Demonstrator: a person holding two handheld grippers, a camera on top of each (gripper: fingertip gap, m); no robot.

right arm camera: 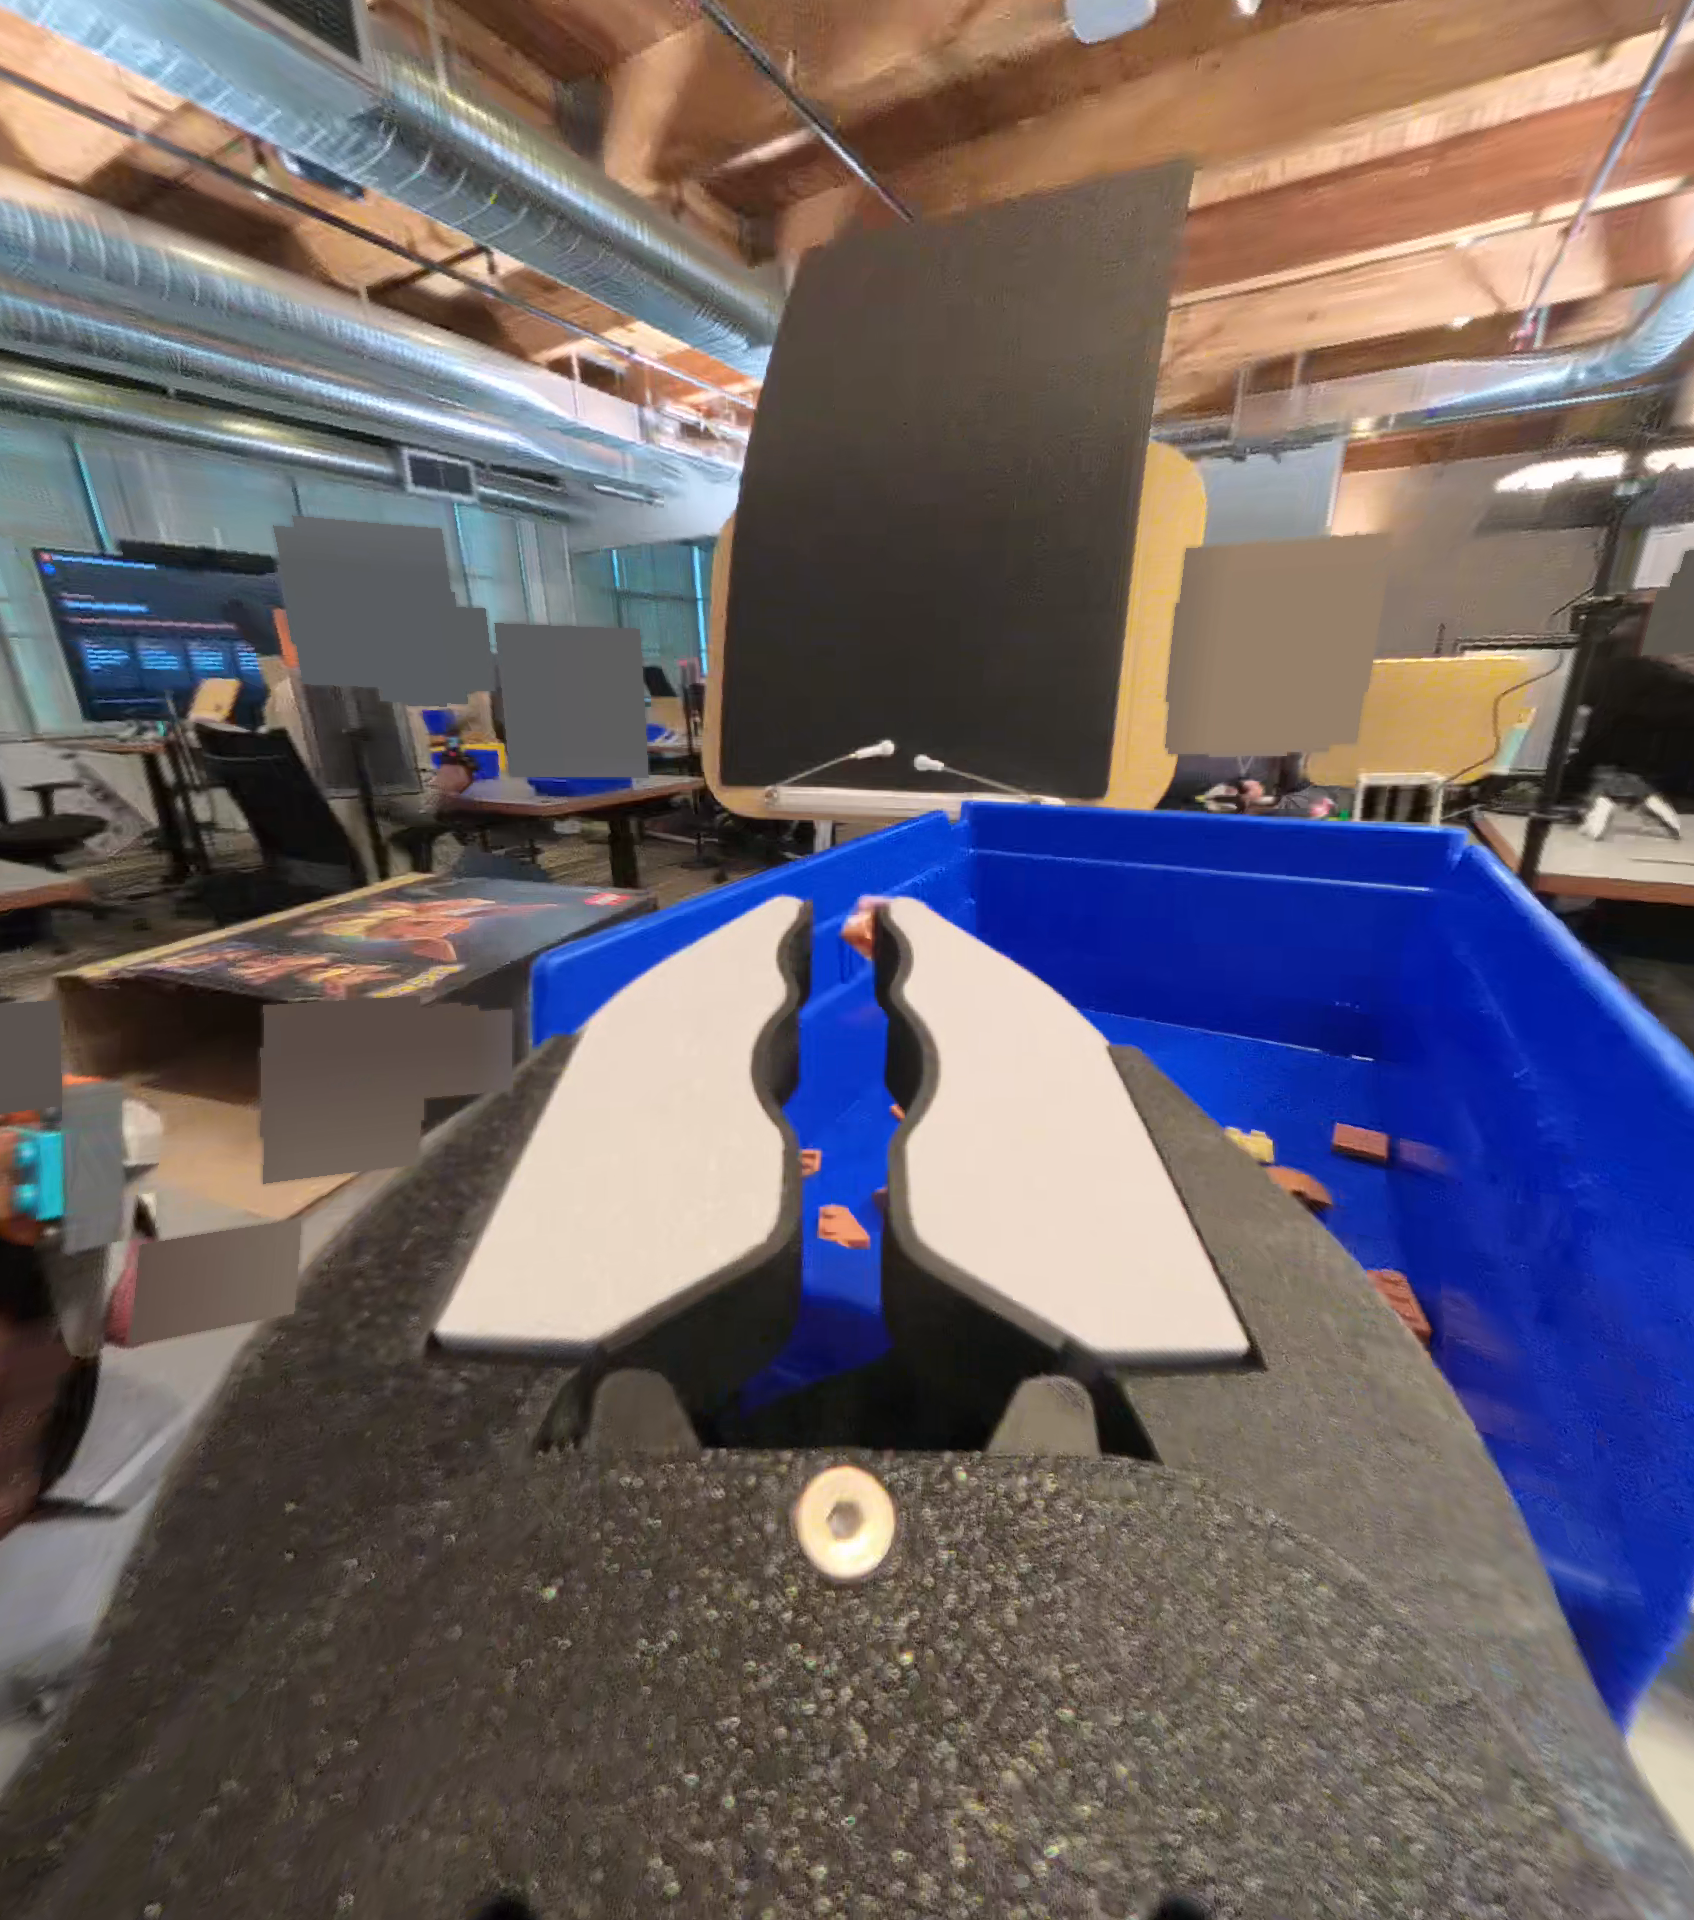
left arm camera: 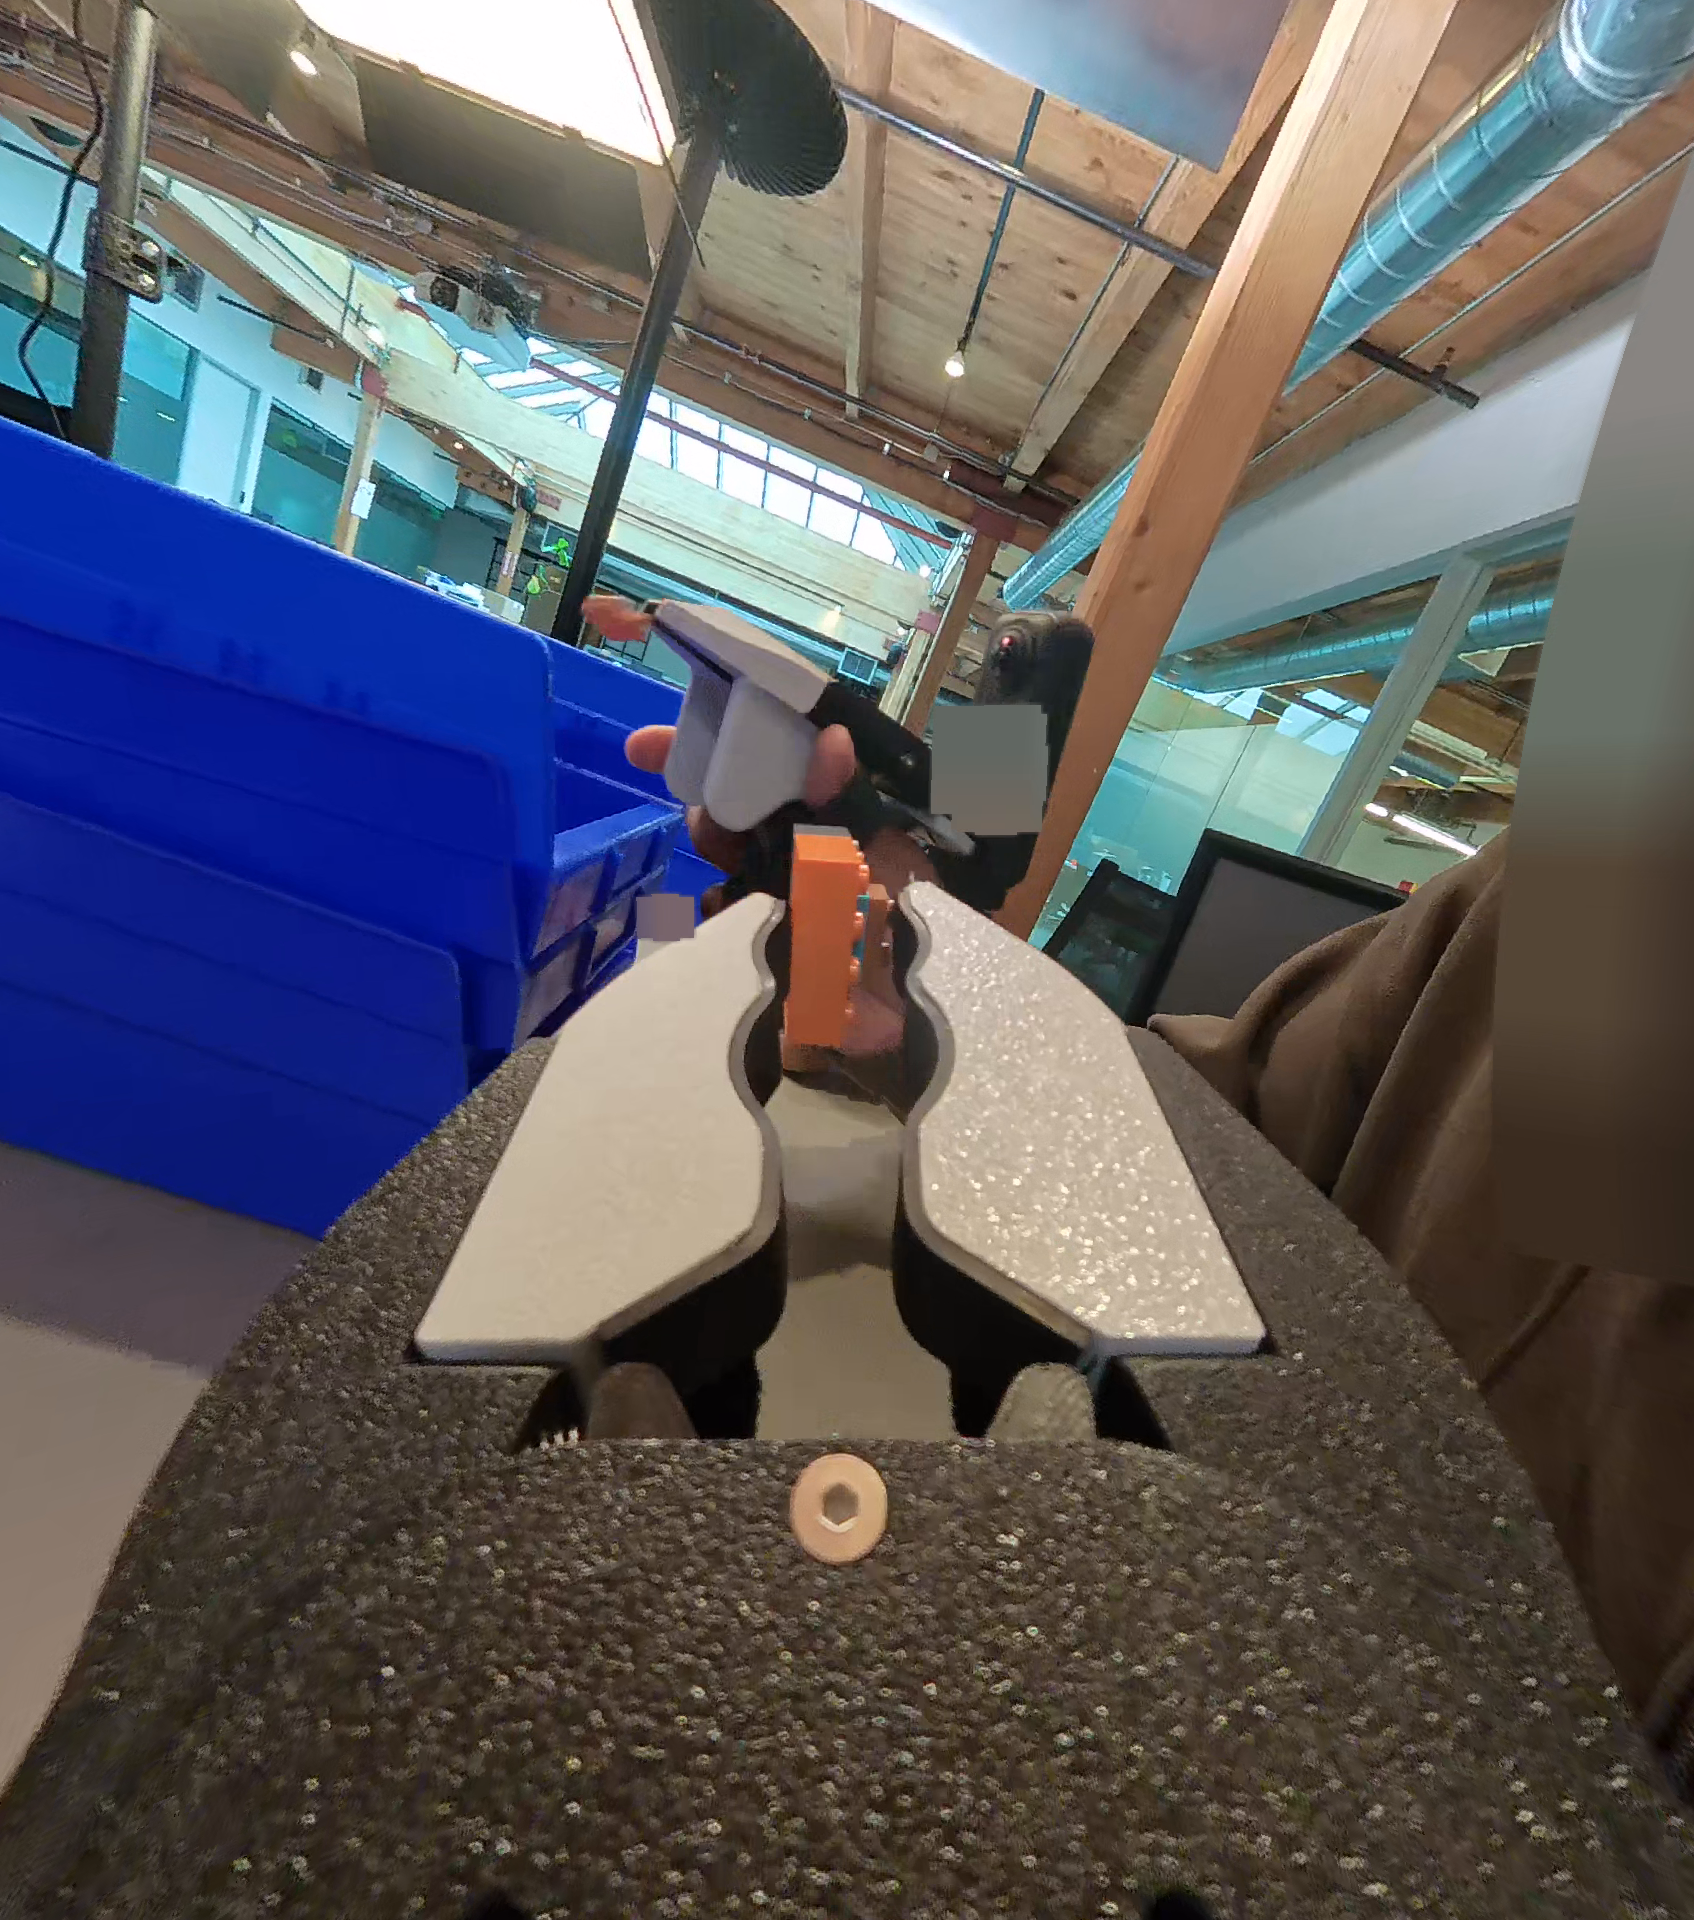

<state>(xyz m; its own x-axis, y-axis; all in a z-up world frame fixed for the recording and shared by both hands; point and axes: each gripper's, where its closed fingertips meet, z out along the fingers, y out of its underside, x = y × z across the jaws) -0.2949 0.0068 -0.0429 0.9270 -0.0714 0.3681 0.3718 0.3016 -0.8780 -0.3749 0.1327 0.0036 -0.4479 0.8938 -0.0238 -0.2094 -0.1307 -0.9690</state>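
Observation:
My left gripper [left arm camera: 838,920] is shut on a small brick assembly, an orange brick [left arm camera: 819,961] with a teal piece [left arm camera: 864,925] and brown parts on its right side, held upright between the fingertips. The same assembly shows at the left edge of the right wrist view [right arm camera: 20,1184]. My right gripper [right arm camera: 843,920] is shut on a small reddish-brown piece [right arm camera: 861,932] and holds it above the open blue bin [right arm camera: 1601,1143]. In the left wrist view the right gripper [left arm camera: 664,629] is farther off and higher, with the brown piece [left arm camera: 614,618] at its tip.
Several brown pieces [right arm camera: 843,1226] lie on the bin floor. Stacked blue bins [left arm camera: 199,831] stand left of the left gripper. A printed cardboard box [right arm camera: 355,951] lies left of the bin. A person's brown sleeve [left arm camera: 1445,1195] is on the right. A black panel [right arm camera: 957,499] stands behind the bin. My right fingertips sit around 15 centimetres from my left ones.

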